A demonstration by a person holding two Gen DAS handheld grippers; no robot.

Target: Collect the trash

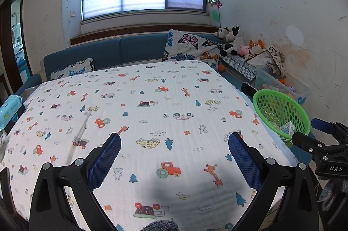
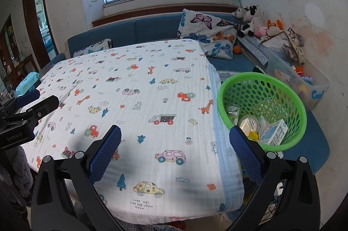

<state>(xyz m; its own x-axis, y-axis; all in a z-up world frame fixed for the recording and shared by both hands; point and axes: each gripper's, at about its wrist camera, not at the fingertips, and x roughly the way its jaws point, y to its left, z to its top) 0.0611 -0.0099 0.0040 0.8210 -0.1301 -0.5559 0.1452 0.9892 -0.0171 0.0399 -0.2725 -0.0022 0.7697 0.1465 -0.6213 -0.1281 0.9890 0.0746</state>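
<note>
while both claws, left gripper (image 1: 174, 144) and right gripper (image 2: 175, 135), gape empty, green basket (image 2: 224, 91) right holds milk carton (image 2: 274, 133), cup lid (image 2: 249, 123); patterned blanket (image 2: 141, 89) covers table, blue sofa (image 2: 152, 30) far.

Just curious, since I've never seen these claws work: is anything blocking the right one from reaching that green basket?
Nothing visible. The open right gripper hovers over the blanket's edge, with the green basket right beside it.

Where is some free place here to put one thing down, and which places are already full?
The patterned blanket is bare across its middle, from the blue sofa back to the near edge, between the wipes pack and the green basket. The basket holds a carton and cups; the corner with soft toys is crowded.
</note>
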